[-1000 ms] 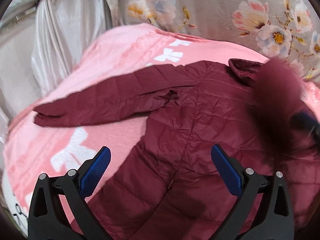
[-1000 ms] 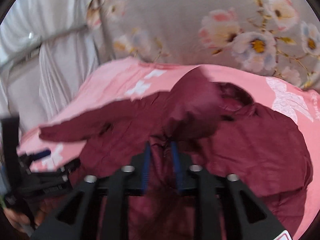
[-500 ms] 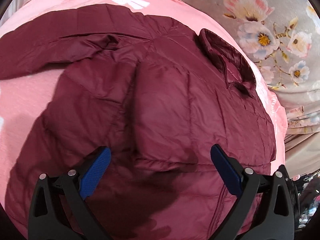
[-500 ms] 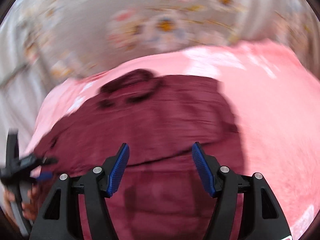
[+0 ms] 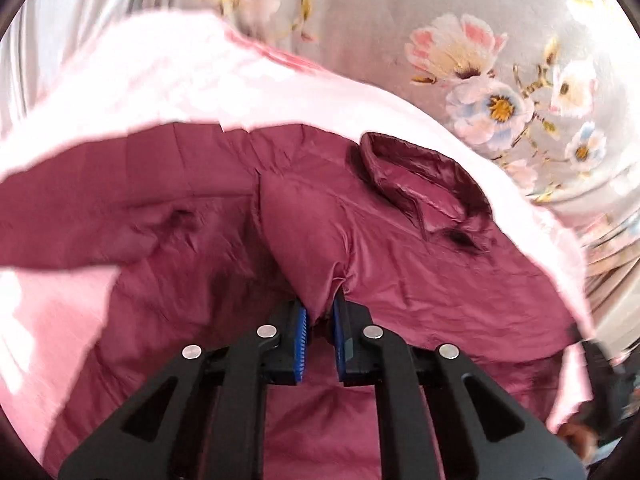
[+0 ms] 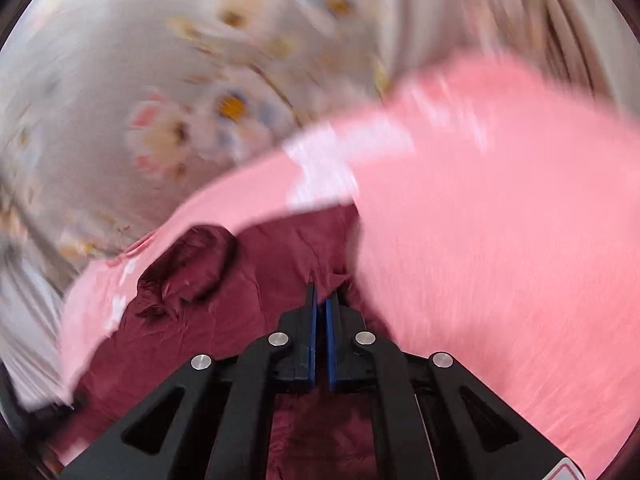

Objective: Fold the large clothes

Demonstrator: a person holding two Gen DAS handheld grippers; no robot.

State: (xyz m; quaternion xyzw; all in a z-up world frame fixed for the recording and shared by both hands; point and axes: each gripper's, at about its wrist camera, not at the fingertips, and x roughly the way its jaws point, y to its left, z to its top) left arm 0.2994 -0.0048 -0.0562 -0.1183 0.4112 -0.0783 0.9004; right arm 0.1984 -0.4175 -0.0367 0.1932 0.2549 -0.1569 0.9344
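A maroon puffer jacket (image 5: 400, 260) lies spread on a pink blanket (image 5: 180, 80), collar (image 5: 420, 176) at the far side. One sleeve (image 5: 304, 232) is folded across the body; the other sleeve (image 5: 100, 208) stretches out to the left. My left gripper (image 5: 320, 304) is closing and its blue pads pinch the end of the folded sleeve. In the blurred right wrist view, my right gripper (image 6: 320, 300) has its jaws closing to a sliver on a raised fold at the edge of the jacket (image 6: 260, 300), right of the collar (image 6: 192, 264).
Grey floral fabric (image 5: 500, 80) hangs behind the blanket, with pale curtain (image 5: 60, 40) at the far left. Pink blanket (image 6: 480, 240) fills the ground to the right of the jacket. A hand (image 5: 576, 436) with a dark tool shows at the left view's lower right edge.
Both grippers went from open to pinching jacket fabric. The right gripper dropped the sleeve across the body and swung to the jacket's right edge. The left moved in onto the folded sleeve.
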